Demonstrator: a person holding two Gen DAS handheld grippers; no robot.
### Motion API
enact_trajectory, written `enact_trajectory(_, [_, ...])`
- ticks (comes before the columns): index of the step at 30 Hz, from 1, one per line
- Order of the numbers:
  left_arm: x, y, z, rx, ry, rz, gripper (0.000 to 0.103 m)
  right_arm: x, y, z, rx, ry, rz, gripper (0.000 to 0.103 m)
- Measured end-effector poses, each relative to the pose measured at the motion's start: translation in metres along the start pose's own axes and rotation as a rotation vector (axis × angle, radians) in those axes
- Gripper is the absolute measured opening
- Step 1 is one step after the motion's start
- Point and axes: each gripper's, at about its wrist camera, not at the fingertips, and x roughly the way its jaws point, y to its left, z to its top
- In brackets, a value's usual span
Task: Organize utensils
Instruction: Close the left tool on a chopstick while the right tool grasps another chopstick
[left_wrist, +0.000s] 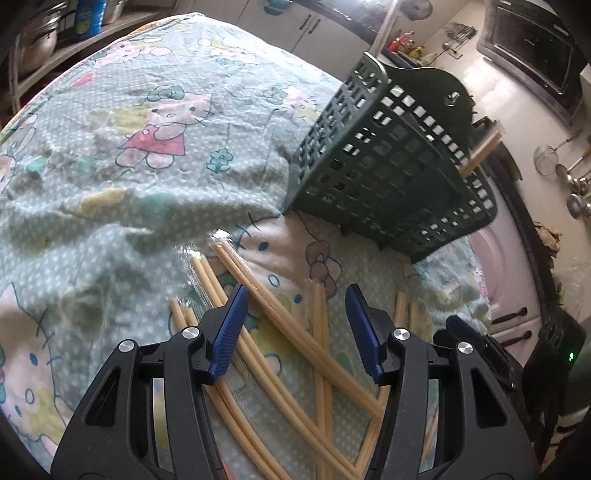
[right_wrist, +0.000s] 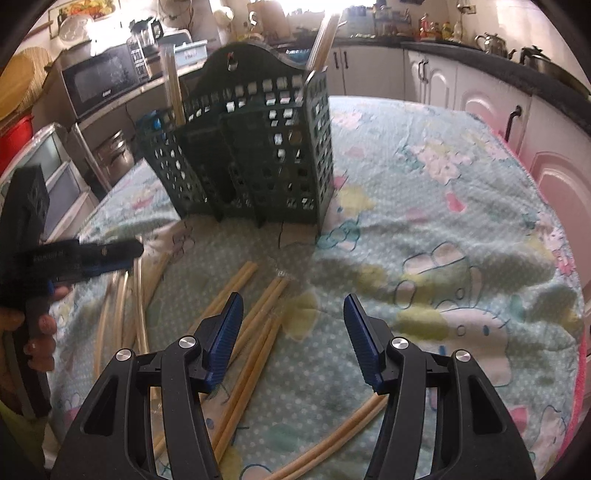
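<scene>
Several pale wooden chopsticks (left_wrist: 280, 312) lie criss-crossed on the cartoon-print cloth, some in clear wrappers. My left gripper (left_wrist: 296, 291) hovers just above them, open, its blue pads apart with nothing pinched. A dark green lattice utensil basket (left_wrist: 388, 166) stands beyond it to the right, with chopsticks (left_wrist: 484, 147) sticking out of it. In the right wrist view my right gripper (right_wrist: 292, 297) is open over more chopsticks (right_wrist: 266, 325), in front of the basket (right_wrist: 255, 147). The left gripper (right_wrist: 110, 251) shows at that view's left edge, held by a hand (right_wrist: 40, 332).
The cloth (right_wrist: 443, 221) covers a rounded table. A microwave (right_wrist: 99, 79) and shelves stand behind the basket on the left. White and pink cabinets (right_wrist: 554, 184) line the right side. Ladles and strainers (left_wrist: 569, 173) hang on the wall.
</scene>
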Motion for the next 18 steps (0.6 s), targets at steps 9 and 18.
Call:
enact_trajectory(9, [0.013, 0.001, 0.013, -0.008, -0.01, 0.063, 0.046, 0.017, 0.005, -0.002, -0.02, 0.055, 0.029, 0.034])
enact_trajectory(18, [0.019, 0.006, 0.022, -0.038, -0.03, 0.097, 0.031, 0.019, 0.008, 0.004, -0.02, 0.061, 0.069, 0.016])
